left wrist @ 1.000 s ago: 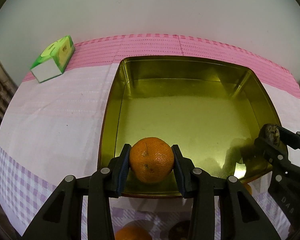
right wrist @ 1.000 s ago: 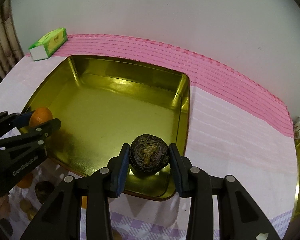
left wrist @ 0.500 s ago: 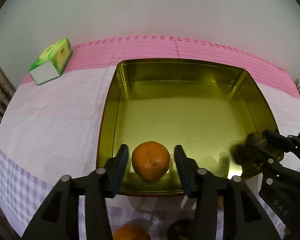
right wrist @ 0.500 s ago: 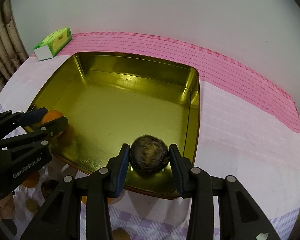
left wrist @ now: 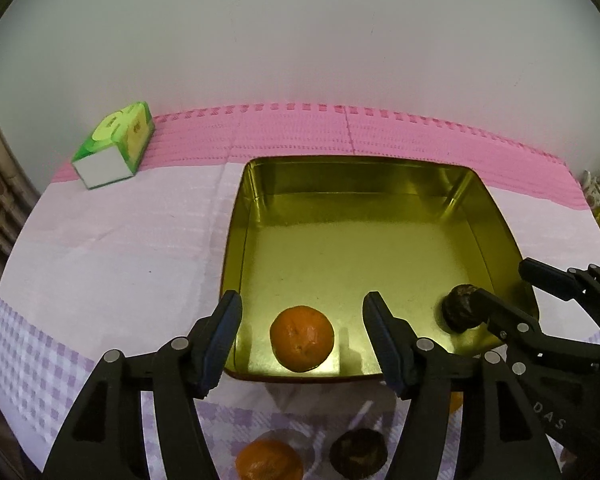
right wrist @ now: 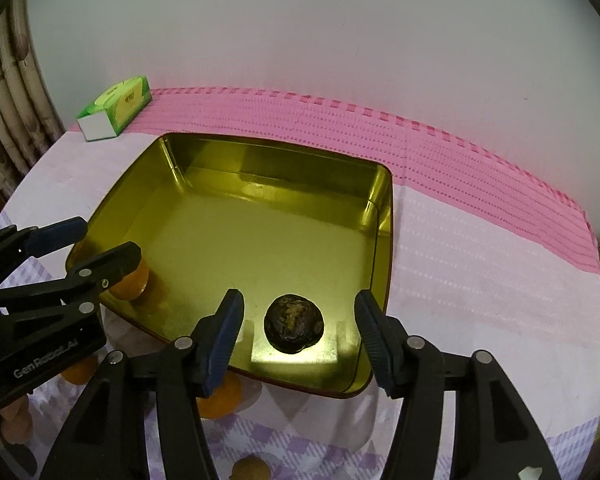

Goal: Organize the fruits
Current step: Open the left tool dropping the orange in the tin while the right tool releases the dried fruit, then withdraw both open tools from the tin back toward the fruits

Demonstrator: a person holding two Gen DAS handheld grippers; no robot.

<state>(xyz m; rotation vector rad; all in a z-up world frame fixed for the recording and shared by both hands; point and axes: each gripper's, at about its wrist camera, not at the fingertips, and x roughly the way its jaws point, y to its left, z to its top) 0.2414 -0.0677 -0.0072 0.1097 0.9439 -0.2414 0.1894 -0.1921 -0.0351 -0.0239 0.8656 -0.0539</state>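
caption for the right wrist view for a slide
Right gripper opening over a dark fruit just set in the gold tin.

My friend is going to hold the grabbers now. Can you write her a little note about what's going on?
Left tool: jaws opening, nothing gripped; the orange sits loose in the gold tin.
Right tool: jaws opening too; the dark fruit lies free in the tin's near right corner.
Done: two fruits in.
Left: more oranges and a dark fruit wait on the cloth in front.
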